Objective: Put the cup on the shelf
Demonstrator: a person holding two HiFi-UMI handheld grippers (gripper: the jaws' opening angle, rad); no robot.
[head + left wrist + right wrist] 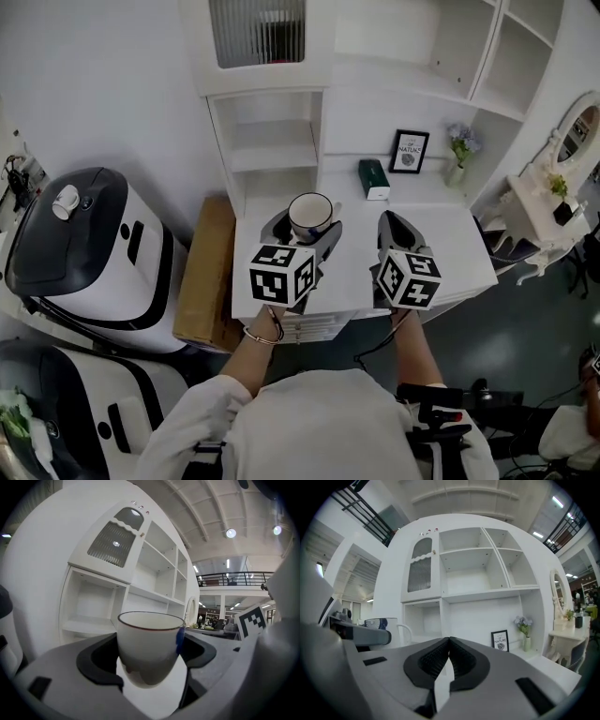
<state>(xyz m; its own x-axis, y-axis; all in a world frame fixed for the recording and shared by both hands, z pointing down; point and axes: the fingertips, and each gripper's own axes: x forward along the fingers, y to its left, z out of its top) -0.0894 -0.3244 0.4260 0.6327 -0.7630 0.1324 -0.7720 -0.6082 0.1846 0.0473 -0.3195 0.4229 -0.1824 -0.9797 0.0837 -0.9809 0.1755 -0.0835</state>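
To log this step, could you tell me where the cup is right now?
In the head view, the cup sits just left of centre, clamped in the left gripper over the desk, in front of the low open shelf.
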